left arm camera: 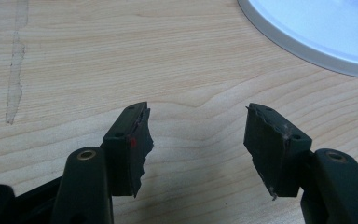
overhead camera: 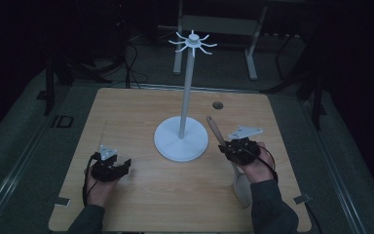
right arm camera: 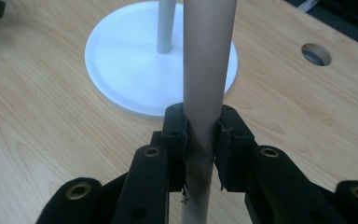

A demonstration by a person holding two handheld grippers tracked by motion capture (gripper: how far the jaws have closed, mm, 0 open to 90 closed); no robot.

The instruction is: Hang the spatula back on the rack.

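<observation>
A wooden table [overhead camera: 141, 204] carries a white stand [overhead camera: 181, 139] at its middle: a round base, a thin upright pole, and a ring of curved hooks [overhead camera: 193, 42] at the top. The left gripper [overhead camera: 122, 168] sits low over the table's near left part, well apart from the stand, its 2 jaws spread wide with only bare wood between them; the base's rim shows at the upper right of the left gripper view. The right gripper [overhead camera: 225, 147] is just right of the base, its jaws pressed on the handle of a pale spatula [overhead camera: 216, 129]. The handle slants up and away toward the pole; the blade [overhead camera: 243, 187] lies near the right hand [overhead camera: 257, 168]. A small round hole [overhead camera: 217, 105] marks the table's far side.
</observation>
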